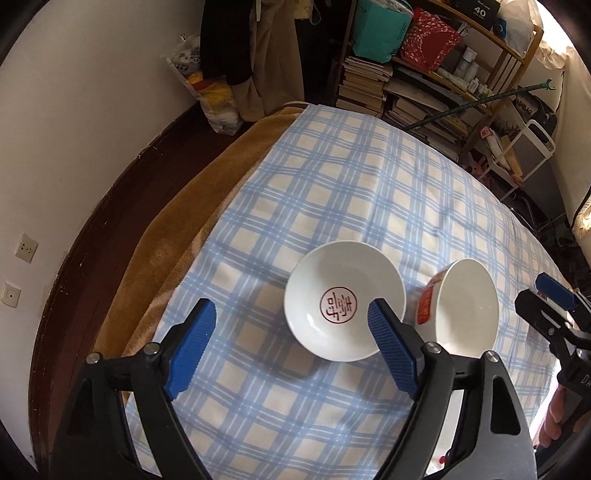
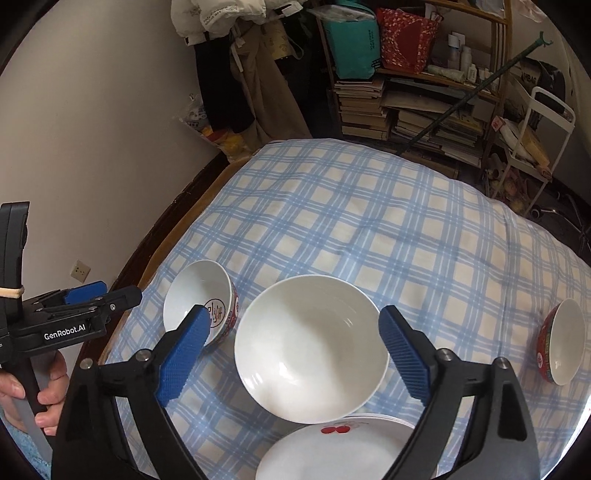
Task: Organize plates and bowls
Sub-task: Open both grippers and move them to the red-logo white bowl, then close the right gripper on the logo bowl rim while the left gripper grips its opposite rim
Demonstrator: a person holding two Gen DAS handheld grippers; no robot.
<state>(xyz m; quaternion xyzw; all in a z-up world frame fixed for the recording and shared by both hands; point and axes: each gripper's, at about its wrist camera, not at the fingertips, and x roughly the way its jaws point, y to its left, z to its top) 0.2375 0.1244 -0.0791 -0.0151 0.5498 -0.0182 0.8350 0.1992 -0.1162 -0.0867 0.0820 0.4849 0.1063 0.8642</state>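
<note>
"GenRobot.AI" on left gripper (image 2: 105, 295); "40" on a shelf box (image 1: 480, 11)

Three bowls sit on the checked cloth (image 2: 369, 221): one with a red emblem inside (image 2: 199, 299), one large plain white bowl (image 2: 310, 350), and one red-sided bowl far to the right (image 2: 561, 339). Plates (image 2: 332, 450) form one stack at the near edge — how many are in it cannot be told. Two grippers show — left (image 1: 291, 332) and right (image 2: 291, 350).
</note>
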